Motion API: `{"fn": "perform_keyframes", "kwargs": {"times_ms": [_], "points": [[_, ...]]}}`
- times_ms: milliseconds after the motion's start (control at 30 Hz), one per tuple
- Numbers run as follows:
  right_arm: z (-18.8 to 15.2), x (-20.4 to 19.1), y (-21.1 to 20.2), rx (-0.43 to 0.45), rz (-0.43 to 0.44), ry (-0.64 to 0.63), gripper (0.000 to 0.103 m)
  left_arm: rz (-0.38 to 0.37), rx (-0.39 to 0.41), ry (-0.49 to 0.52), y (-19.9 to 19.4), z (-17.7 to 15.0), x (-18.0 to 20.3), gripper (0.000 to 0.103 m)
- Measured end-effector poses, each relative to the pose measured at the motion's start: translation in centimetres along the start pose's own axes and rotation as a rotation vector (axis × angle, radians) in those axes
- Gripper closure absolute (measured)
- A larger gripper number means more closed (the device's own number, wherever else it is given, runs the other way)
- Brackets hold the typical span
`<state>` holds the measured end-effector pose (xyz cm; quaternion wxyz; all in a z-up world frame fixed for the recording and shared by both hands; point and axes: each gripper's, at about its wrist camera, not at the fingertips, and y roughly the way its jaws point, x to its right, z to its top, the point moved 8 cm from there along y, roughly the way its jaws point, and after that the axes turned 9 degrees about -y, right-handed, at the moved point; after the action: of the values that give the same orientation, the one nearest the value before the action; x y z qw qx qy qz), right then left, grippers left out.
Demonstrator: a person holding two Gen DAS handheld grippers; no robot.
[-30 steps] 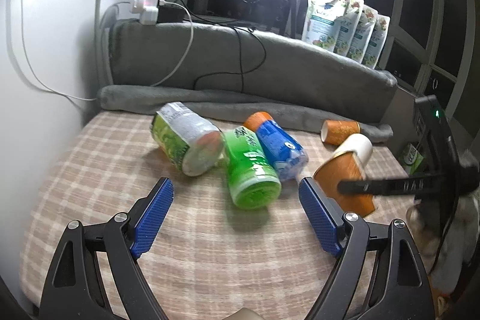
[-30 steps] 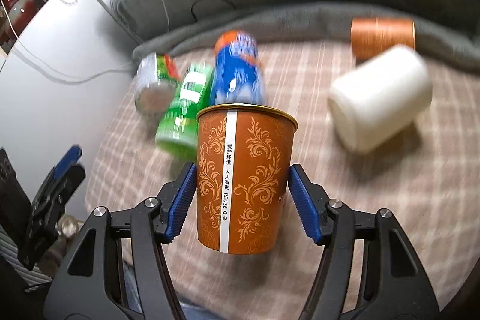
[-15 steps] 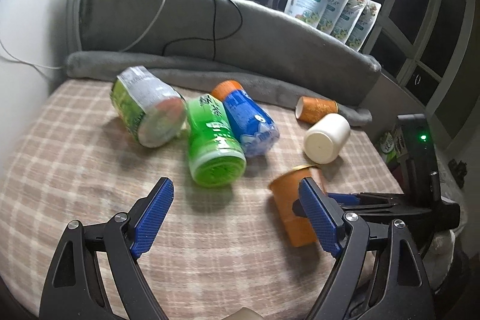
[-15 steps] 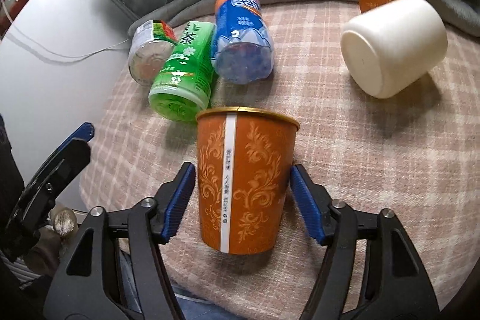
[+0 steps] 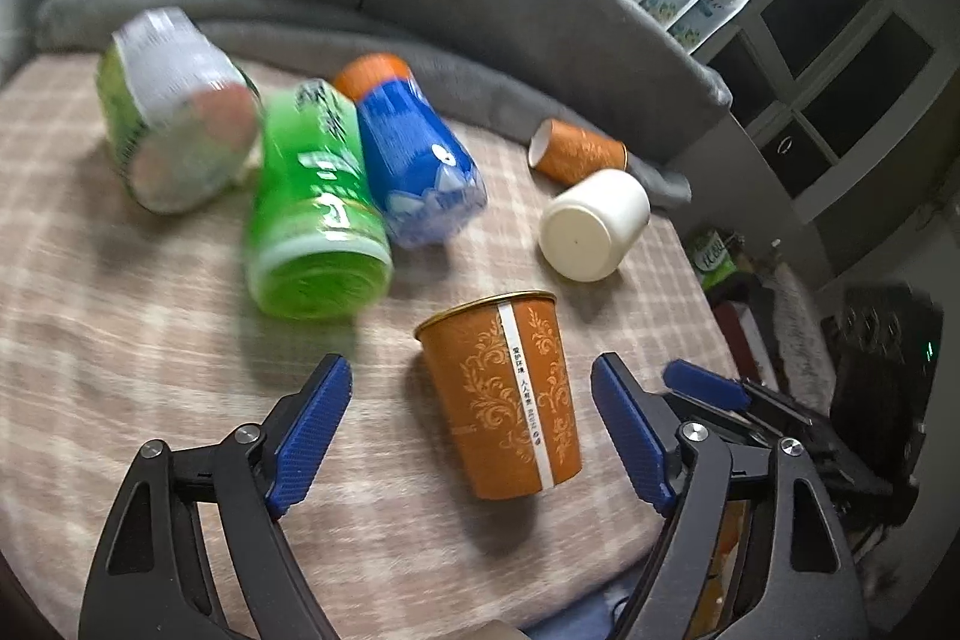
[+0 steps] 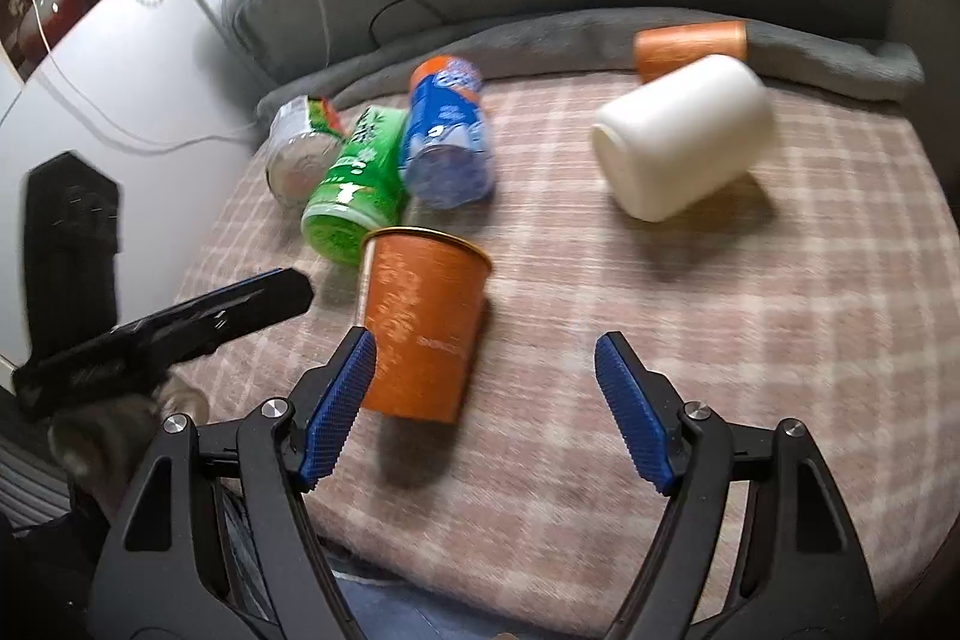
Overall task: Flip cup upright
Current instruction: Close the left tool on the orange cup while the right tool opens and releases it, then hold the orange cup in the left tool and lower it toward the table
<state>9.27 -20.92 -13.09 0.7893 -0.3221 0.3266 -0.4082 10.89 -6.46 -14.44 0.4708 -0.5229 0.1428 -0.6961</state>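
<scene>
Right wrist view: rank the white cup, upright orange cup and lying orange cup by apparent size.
1-2. Upright orange cup and white cup: alike, and the orange one is nearer, so unranked.
3. Lying orange cup: smallest, but farthest.

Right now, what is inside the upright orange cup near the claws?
The orange cup stands rim-up on the plaid cloth, but both wrist views catch only its gold rim and outer wall. Its inside is hidden, so I cannot tell what it holds.

Orange gold-scrolled cup (image 5: 503,394), white cup (image 5: 594,232), pink-beige plaid cloth (image 5: 120,340).
</scene>
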Motion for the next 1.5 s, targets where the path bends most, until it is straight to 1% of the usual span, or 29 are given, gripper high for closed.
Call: {"fn": "perform_keyframes", "kwargs": {"times_ms": [100,300,500,667,800,900,1200,1500], "points": [[-0.7,1.1,-0.8,0.013,-0.012,0.029,0.025,-0.027,-0.049,-0.026,1.1,0.0,0.4,0.026],[-1.9,2.9,-1.3,0.013,-0.019,0.077,0.025,-0.033,-0.090,-0.039,2.7,0.1,0.9,0.027],[-2.3,3.7,-1.2,0.018,-0.018,0.102,0.025,-0.037,-0.133,-0.078,4.4,0.3,0.7,0.027],[-2.3,3.9,-1.3,0.027,-0.021,0.107,0.025,-0.028,-0.147,-0.073,5.1,0.3,0.7,0.028],[-2.4,4.0,-1.4,0.027,-0.027,0.107,0.025,-0.024,-0.152,-0.076,5.6,0.4,0.7,0.033],[-2.5,4.1,-1.4,0.026,-0.030,0.111,0.025,-0.021,-0.151,-0.071,5.6,0.4,0.6,0.037],[-2.5,4.1,-1.6,0.037,-0.039,0.116,0.025,-0.008,-0.125,-0.033,5.4,0.5,1.2,0.038],[-2.5,4.2,-1.8,0.042,-0.040,0.123,0.025,0.013,-0.048,0.033,3.9,0.7,2.2,0.038]]}}
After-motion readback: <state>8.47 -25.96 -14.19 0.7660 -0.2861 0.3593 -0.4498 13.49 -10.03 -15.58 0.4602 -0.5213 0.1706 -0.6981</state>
